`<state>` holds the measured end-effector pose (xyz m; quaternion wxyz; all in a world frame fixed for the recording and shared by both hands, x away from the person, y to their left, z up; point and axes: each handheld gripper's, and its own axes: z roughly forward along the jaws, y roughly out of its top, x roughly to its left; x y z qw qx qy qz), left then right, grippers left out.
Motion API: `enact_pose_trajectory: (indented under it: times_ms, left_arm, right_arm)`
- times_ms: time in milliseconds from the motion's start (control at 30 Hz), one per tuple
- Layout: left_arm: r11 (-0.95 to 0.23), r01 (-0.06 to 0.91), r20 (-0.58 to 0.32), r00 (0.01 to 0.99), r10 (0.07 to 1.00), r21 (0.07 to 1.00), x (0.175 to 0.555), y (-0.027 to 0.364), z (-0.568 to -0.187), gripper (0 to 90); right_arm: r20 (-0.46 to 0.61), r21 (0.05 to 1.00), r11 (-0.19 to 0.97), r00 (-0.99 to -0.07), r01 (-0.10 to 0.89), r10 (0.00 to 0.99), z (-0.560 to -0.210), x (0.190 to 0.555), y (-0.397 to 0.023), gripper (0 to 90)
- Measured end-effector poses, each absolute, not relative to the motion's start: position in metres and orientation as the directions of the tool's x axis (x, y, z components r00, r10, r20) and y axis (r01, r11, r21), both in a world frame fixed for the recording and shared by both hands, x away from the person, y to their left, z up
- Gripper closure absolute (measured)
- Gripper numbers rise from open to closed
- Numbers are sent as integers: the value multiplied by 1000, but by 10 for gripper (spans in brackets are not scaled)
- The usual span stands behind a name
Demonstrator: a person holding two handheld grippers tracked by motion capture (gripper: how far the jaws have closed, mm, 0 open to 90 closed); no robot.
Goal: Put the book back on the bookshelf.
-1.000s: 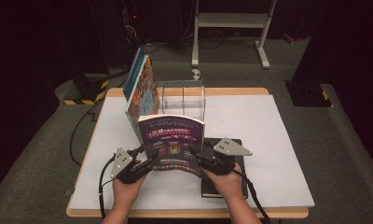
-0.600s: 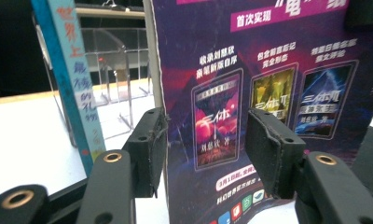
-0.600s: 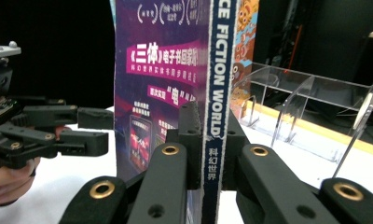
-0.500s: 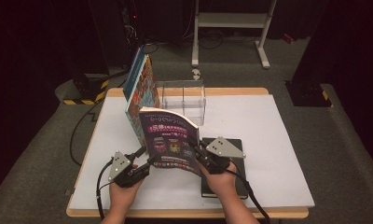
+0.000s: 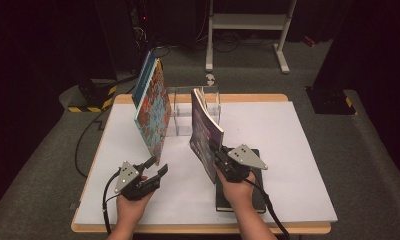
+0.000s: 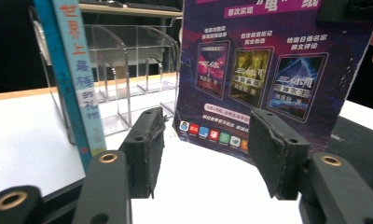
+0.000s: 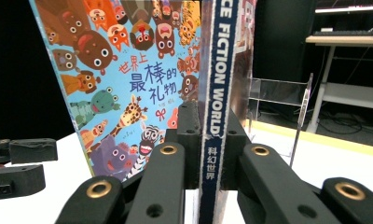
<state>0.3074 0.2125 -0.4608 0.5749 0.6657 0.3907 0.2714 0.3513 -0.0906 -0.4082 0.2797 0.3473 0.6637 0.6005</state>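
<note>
In the high view, the right gripper [image 5: 214, 148] held a purple science-fiction magazine with a glossy cover [image 5: 205, 131] upright on the white table [image 5: 288, 150], clamped at its near edge, just short of the clear acrylic book rack [image 5: 188, 107] at the table's far side. A colourful children's picture book with cartoon animals [image 5: 152, 112] leaned to the left of the rack. The left gripper [image 5: 154, 169] sat low on the near left, jaws parted and empty; they had just been opening further with nothing between them. A black notebook [image 5: 248, 197] lay flat under the right hand.

In the left gripper view, the black jaws stood apart over bare table, with the magazine's back cover [image 6: 264, 74] ahead and the picture book's blue spine [image 6: 70, 74] to the left.

In the right gripper view, the jaws pinched tight on the magazine's spine [image 7: 216, 93], with the picture book [image 7: 128, 79] close behind it.

With a single pinch low on a thin, floppy magazine, the pages could sag or fan open, and its far corner might catch a rack divider. Swinging left, it could also knock the leaning picture book over.
</note>
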Motion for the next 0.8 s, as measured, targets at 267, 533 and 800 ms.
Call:
enact_pose_trajectory:
  times_ms: [267, 533, 800]
  left_arm:
    - [-43, 210, -89, 579, 811, 977, 306, 202, -457, 414]
    - [-18, 209, -120, 628, 769, 978, 304, 185, -445, 351]
    - [0, 193, -136, 693, 708, 981, 310, 144, -417, 245]
  right_arm:
    - [53, 989, 43, -620, 138, 783, -410, 346, -96, 740]
    - [76, 984, 47, -639, 174, 765, -425, 333, -105, 722]
    - [78, 986, 33, -620, 165, 781, -433, 328, -101, 824]
